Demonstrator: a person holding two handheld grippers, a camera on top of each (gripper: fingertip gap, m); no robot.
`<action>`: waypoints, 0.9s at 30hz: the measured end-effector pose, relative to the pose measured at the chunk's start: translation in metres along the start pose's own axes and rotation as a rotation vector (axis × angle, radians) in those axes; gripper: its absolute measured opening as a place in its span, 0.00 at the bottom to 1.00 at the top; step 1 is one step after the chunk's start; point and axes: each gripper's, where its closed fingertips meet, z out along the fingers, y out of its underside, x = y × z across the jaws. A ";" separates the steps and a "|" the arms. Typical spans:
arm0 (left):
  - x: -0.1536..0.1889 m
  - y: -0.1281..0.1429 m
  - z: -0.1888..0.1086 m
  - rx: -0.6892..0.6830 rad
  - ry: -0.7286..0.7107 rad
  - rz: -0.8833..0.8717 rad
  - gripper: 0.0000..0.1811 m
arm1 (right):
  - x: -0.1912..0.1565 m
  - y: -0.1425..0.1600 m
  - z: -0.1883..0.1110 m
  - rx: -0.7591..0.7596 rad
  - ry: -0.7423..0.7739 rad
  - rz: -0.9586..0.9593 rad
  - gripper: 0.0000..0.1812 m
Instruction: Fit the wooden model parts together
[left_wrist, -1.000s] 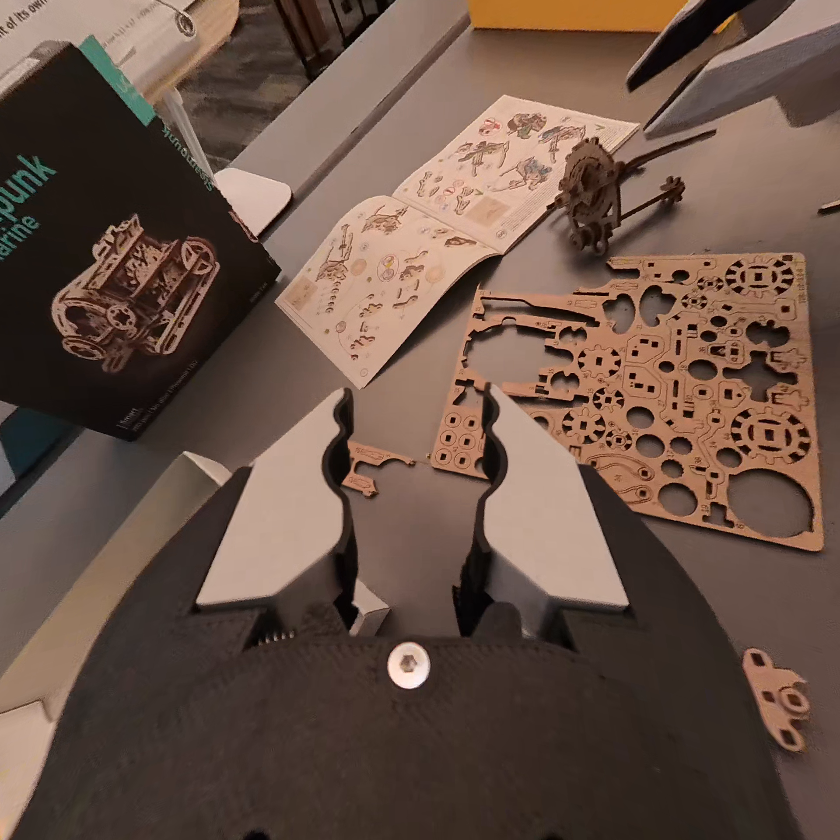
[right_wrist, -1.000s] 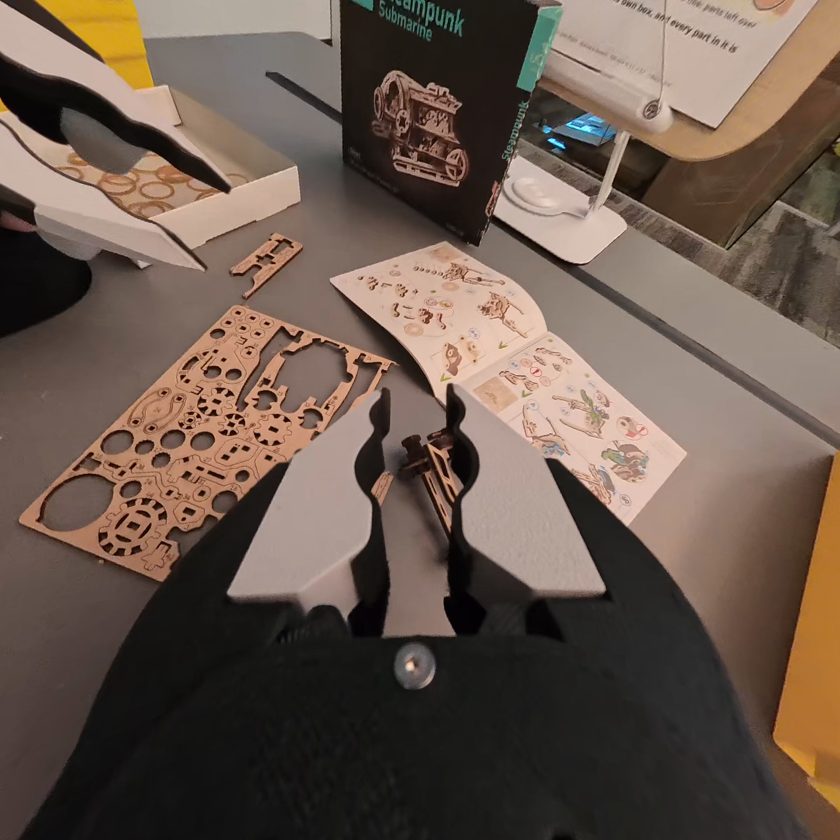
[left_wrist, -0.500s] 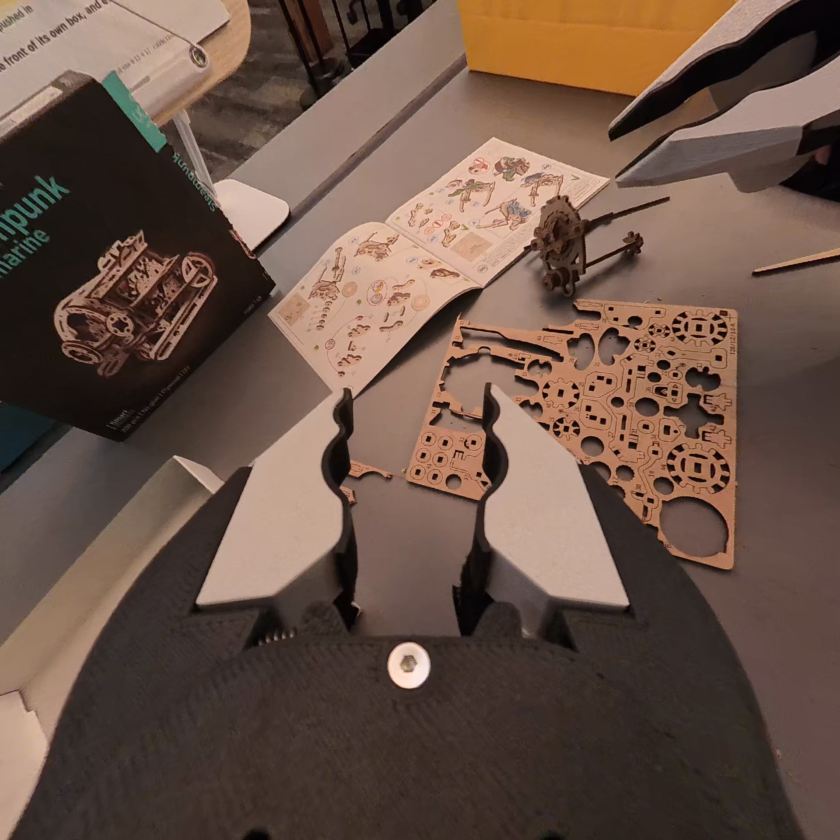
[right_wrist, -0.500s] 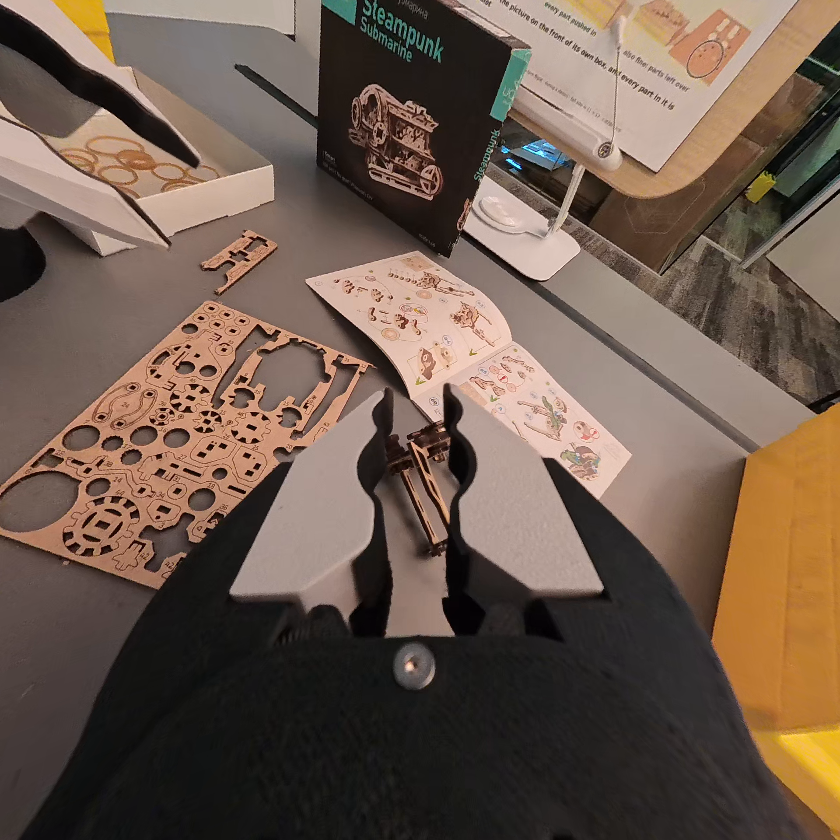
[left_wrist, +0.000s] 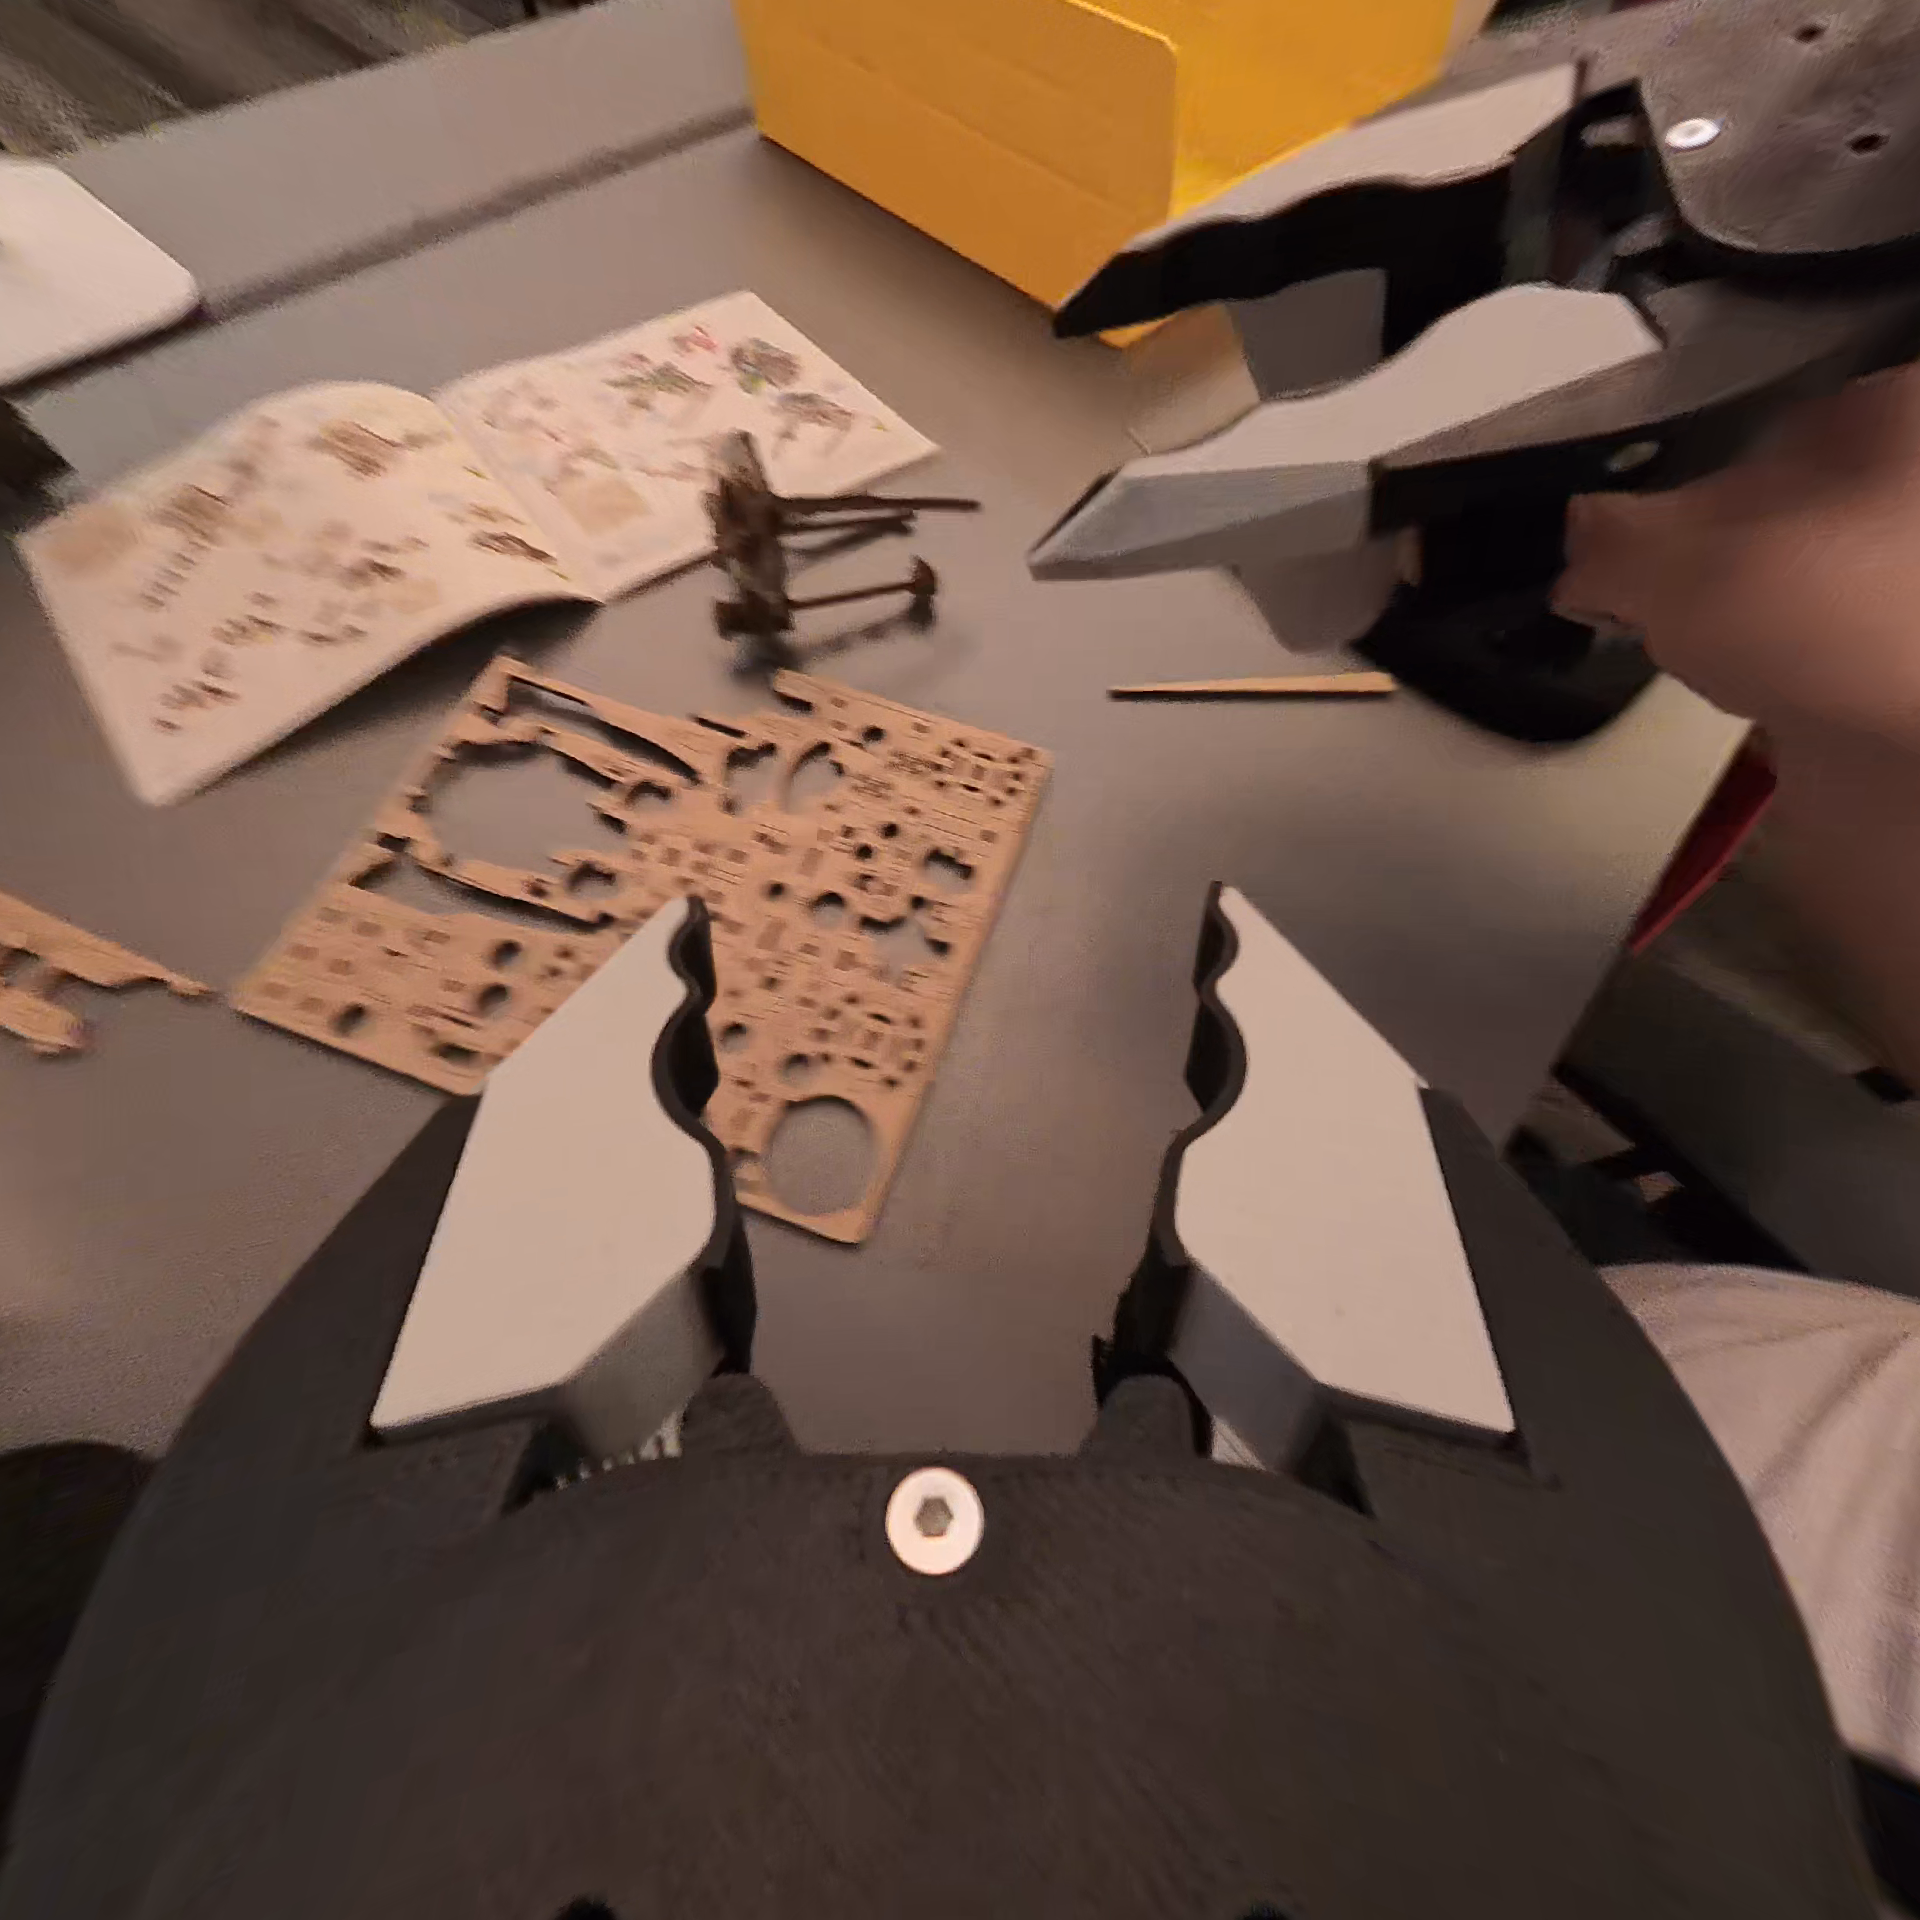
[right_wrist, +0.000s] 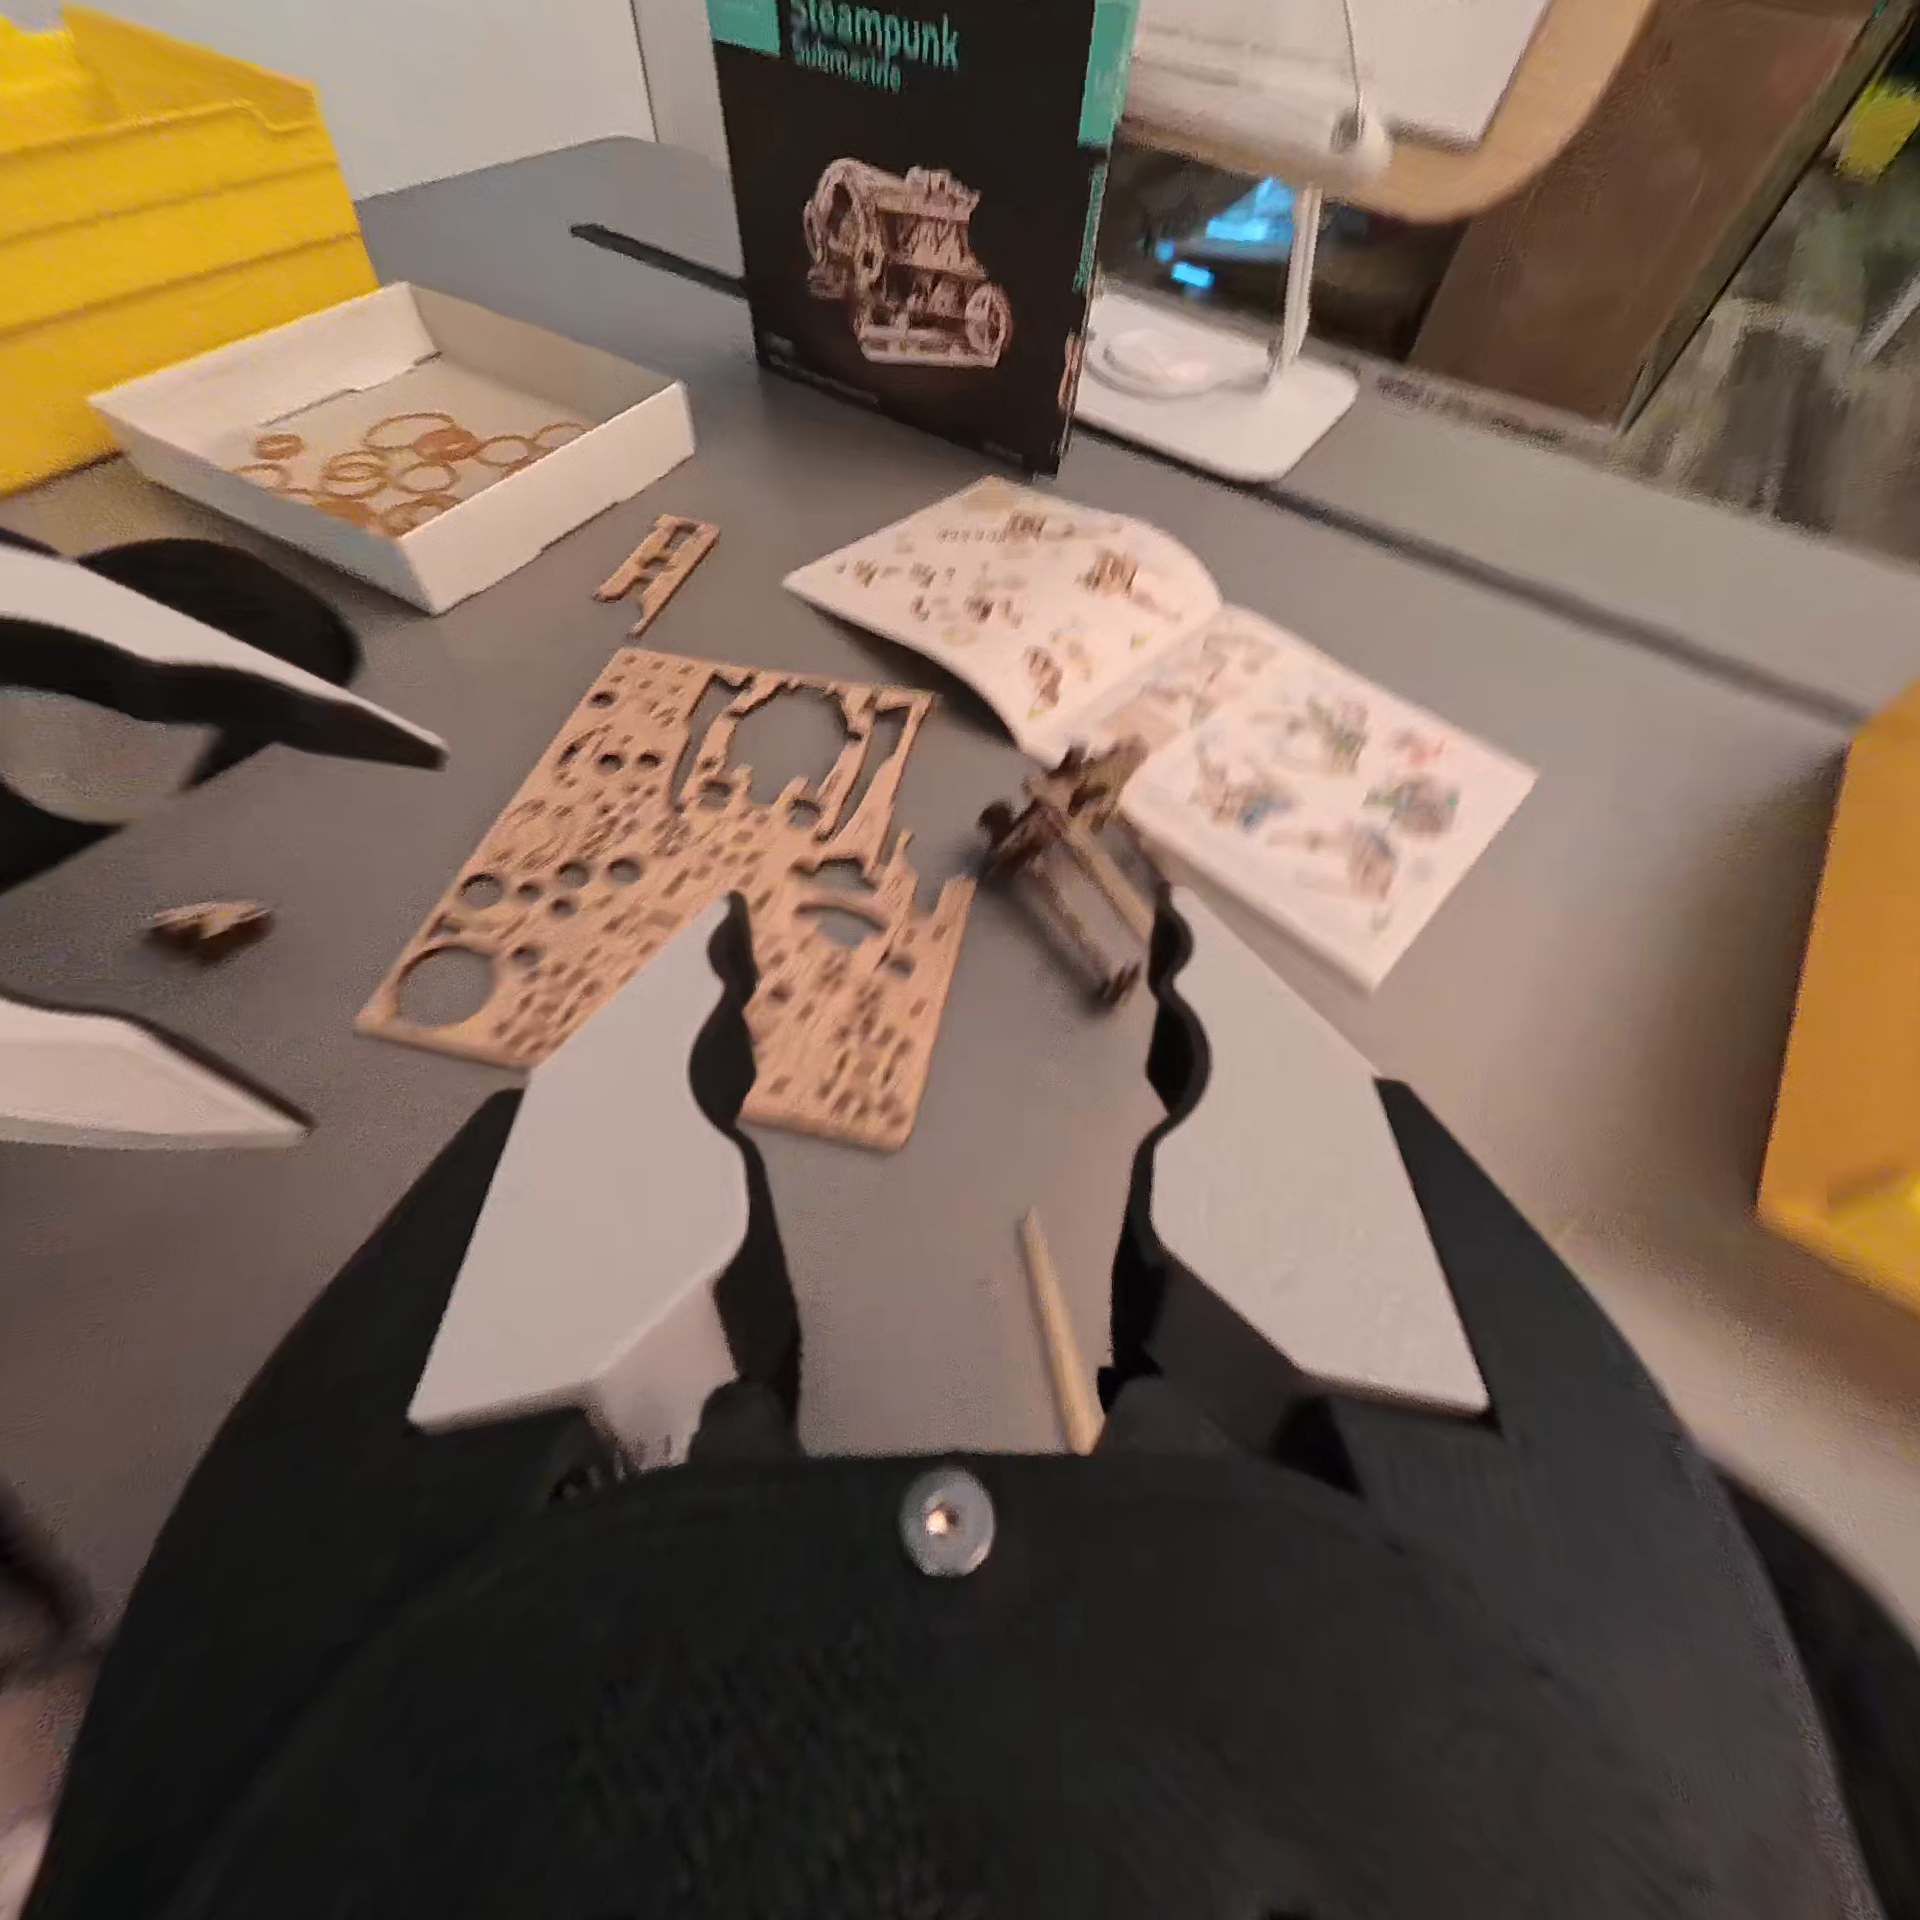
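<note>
The dark, partly built wooden assembly with thin rods stands on the grey table beside the punched wooden parts sheet. Both also show in the right wrist view: the assembly and the sheet. My left gripper is wide open and empty, above the sheet's near corner. My right gripper is wide open and empty, just short of the assembly. In the left wrist view the right gripper hovers to the right of the assembly. A thin wooden stick lies under the right gripper.
An open instruction booklet lies behind the assembly. A black kit box stands upright at the back, and a white tray holds wooden rings. Loose wooden parts lie on the table. Yellow boxes and a lamp base border the area.
Both grippers have opened much wider. The left view has swung right, away from the black box. The right gripper has pulled back, so the assembly now sits ahead of its fingertips.
</note>
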 end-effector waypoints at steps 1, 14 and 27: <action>0.014 0.006 0.002 0.005 0.009 -0.021 0.53 | -0.007 0.010 -0.014 -0.018 -0.008 0.044 0.45; 0.029 0.082 0.021 -0.112 -0.222 -0.131 0.80 | -0.043 0.093 -0.039 -0.207 0.162 0.160 0.81; 0.004 0.084 0.033 -0.197 -0.304 -0.122 0.81 | -0.050 0.111 -0.007 -0.316 0.146 0.230 0.76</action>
